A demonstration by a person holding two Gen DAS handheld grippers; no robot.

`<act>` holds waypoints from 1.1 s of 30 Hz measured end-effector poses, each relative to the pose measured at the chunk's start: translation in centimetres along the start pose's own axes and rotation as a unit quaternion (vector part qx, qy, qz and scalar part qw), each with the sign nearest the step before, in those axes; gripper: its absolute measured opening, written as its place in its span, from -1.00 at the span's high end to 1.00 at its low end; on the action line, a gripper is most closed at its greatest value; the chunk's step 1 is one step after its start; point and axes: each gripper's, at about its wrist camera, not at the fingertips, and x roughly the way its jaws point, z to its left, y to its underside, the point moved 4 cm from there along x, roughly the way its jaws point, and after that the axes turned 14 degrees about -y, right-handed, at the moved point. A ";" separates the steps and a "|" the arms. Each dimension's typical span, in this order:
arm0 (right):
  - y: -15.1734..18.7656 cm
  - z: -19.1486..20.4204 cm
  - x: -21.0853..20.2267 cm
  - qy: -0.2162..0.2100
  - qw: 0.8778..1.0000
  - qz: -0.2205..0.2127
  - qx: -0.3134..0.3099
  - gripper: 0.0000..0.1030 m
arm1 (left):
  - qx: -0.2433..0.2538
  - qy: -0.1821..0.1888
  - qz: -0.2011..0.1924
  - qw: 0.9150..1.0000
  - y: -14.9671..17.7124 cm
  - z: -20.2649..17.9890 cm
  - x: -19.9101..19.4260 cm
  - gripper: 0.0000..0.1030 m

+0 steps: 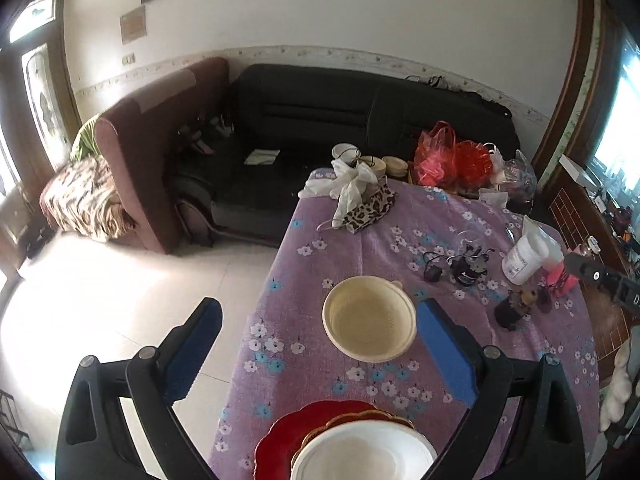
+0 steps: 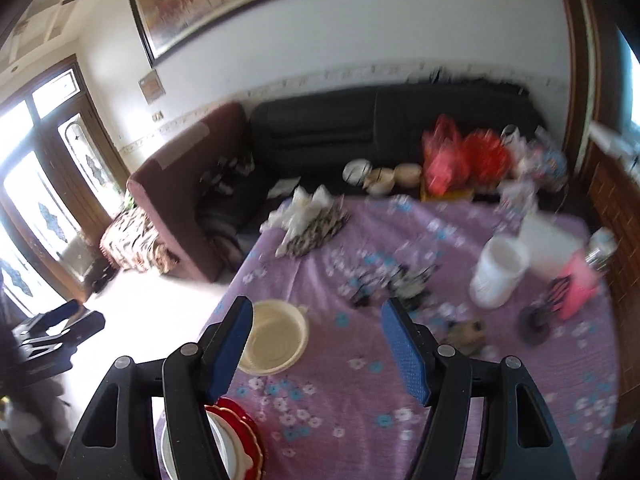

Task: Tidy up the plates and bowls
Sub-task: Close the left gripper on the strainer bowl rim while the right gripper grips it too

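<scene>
A cream bowl [image 1: 370, 318] stands upright on the purple flowered tablecloth [image 1: 360, 240]; it also shows in the right wrist view [image 2: 276, 336]. At the table's near edge a white plate [image 1: 366, 454] lies on a gold-rimmed plate, on a red plate [image 1: 288, 432]; the stack shows in the right wrist view [image 2: 236, 440]. My left gripper [image 1: 318, 340] is open and empty, above the table's near left edge, the bowl just inside its right finger. My right gripper [image 2: 316, 344] is open and empty above the cloth, the bowl beside its left finger.
A white jar [image 1: 524, 258], small dark objects [image 1: 464, 266], a pink item [image 1: 560, 276] and a leopard-print pouch with white cloth [image 1: 366, 200] lie further back. Red bags [image 1: 448, 156] and more bowls [image 1: 394, 166] stand at the far edge. Sofas and floor lie left.
</scene>
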 end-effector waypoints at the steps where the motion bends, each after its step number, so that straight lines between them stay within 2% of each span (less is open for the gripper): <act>1: 0.6 -1.0 2.1 -0.004 1.000 0.011 0.009 -0.39 | -0.004 0.006 0.010 1.000 0.1 0.0 1.7 -0.89; 4: 2.2 -3.2 7.4 -0.019 0.999 0.038 0.033 -0.39 | -0.018 0.027 0.044 0.998 0.9 -0.1 7.3 -0.89; 9: 4.6 -5.9 13.7 -0.031 0.995 0.069 0.064 -0.39 | -0.040 0.043 0.078 0.995 1.8 0.0 12.6 -0.89; 13: 5.4 -6.9 16.7 -0.044 0.993 0.081 0.078 -0.39 | -0.043 0.048 0.094 0.993 1.9 -0.3 15.2 -0.89; 22: 7.0 -6.9 20.8 -0.071 0.988 0.097 0.096 -0.39 | -0.029 0.074 0.155 0.985 2.9 -2.7 19.9 -0.87; 25: 7.3 -6.8 21.5 -0.074 0.987 0.099 0.098 -0.38 | -0.019 0.079 0.172 0.982 3.2 -3.7 21.0 -0.72; 29: 7.6 -6.9 22.4 -0.077 0.986 0.103 0.102 -0.30 | -0.003 0.078 0.198 0.977 4.1 -4.7 22.4 -0.36; 30: 7.7 -6.9 22.7 -0.077 0.986 0.106 0.103 -0.22 | 0.000 0.080 0.206 0.975 4.2 -4.9 22.7 -0.25; 33: 8.2 -6.9 23.3 -0.080 0.984 0.116 0.106 0.05 | 0.009 0.080 0.217 0.973 4.7 -5.4 23.2 -0.23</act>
